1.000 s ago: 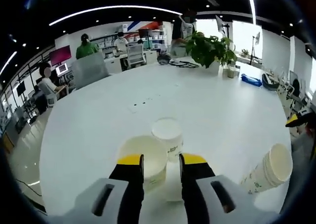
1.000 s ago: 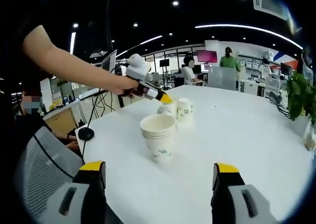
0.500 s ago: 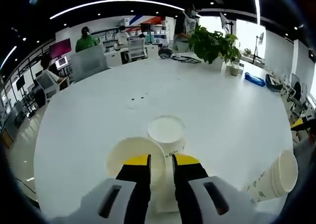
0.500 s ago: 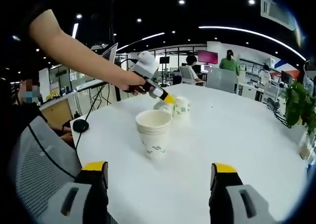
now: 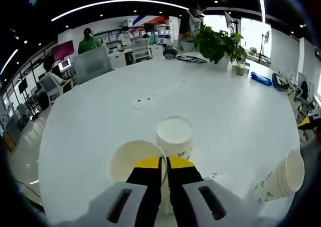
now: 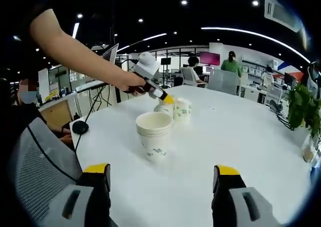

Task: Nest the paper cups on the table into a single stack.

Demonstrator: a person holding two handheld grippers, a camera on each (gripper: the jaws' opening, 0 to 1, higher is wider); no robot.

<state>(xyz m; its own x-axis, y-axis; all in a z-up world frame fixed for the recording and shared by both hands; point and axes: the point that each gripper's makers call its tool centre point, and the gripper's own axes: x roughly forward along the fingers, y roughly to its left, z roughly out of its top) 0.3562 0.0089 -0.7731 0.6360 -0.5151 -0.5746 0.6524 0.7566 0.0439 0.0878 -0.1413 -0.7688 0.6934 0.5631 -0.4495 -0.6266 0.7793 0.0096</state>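
My left gripper is shut on the near rim of an open white paper cup standing on the white table. A second cup stands just behind it, touching or nearly so. A stack of nested cups stands off to the right. In the right gripper view the same stack stands mid-table. Beyond it a hand holds the left gripper down at the two cups. My right gripper is open, nothing between its jaws, well short of the stack.
A potted plant, cables and a blue item lie at the table's far side. A dark mouse sits near the table edge beside a mesh chair. People sit at desks beyond.
The left jaws have come together from a narrow gap onto the cup's rim. The right gripper has stayed open and about where it was.
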